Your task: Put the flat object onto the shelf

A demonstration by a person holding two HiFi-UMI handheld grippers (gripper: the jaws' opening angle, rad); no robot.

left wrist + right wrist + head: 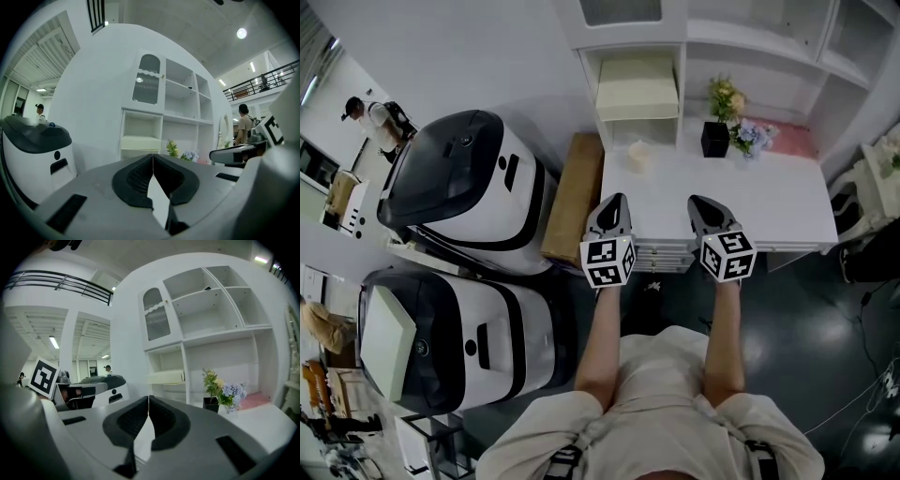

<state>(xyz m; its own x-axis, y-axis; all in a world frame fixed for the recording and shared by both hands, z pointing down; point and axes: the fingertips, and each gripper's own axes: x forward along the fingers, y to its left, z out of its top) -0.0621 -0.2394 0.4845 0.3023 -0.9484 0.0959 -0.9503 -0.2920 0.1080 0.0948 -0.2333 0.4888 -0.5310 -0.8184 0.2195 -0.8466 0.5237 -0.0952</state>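
At the left of the head view stand two white-and-black machines (pixel 469 187), well clear of the work. Right of them the left gripper (pixel 615 200) is held over the near edge of the white table (pixel 769 202), its jaws pressed together with nothing between them. Up the frame from it, the cream flat object (pixel 637 89) already lies in the lower left compartment of the shelf (pixel 682 94), long axis running across the compartment's width; both gripper views show it straight ahead and above jaw level. It sits between the lines of the two grippers, somewhat nearer the left one. The right gripper (pixel 698 201) is level with its partner, jaws likewise closed and empty. Further right a black pot of flowers (pixel 717 136) stands on the table, so any reach to the object would best go left of it
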